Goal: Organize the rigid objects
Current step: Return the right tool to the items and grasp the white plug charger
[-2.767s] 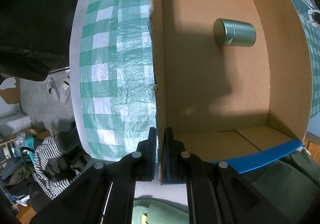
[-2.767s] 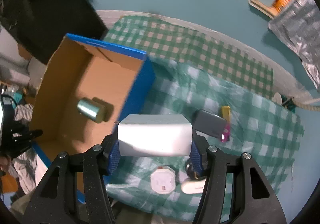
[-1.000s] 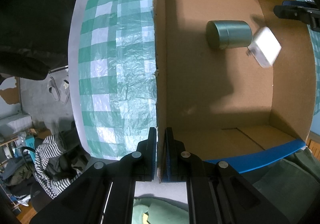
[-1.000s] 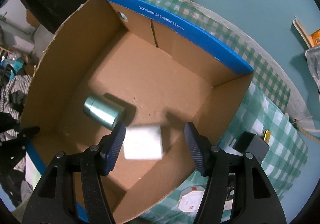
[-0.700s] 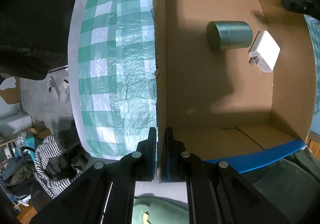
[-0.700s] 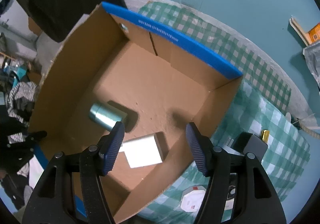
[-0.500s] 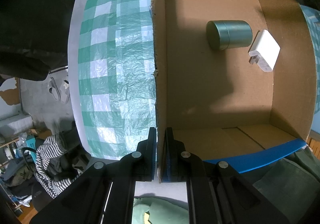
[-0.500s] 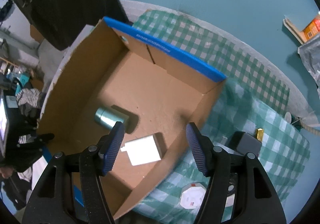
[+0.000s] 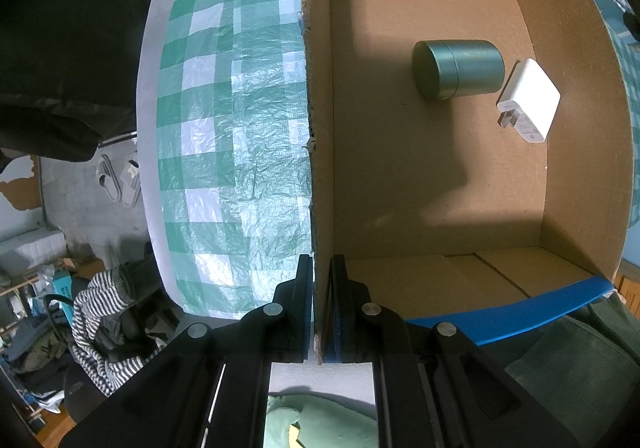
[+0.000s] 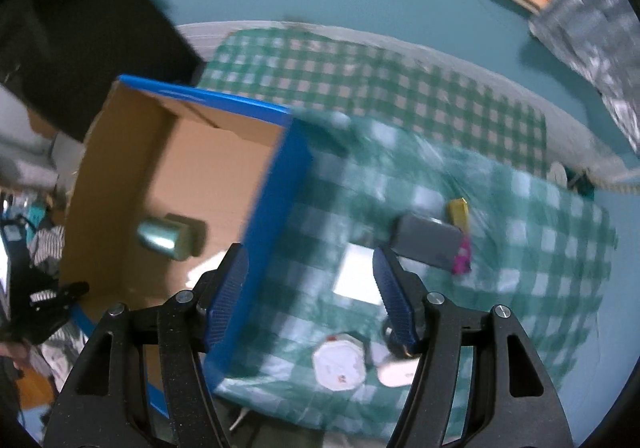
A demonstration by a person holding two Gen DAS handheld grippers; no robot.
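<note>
The left gripper points straight down and is clamped on the raw cardboard wall of the box, one pad on each face of it. On the floor of the box lies a green metal tin on its side, and just beside it, at its right end, a white charger lying flat with its prongs toward the near wall. The right gripper hangs over the checked tablecloth just outside the box's blue side wall, its jaws parted and empty. Past them on the cloth are a grey block, a yellow stick, an octagonal white disc and a white oblong.
</note>
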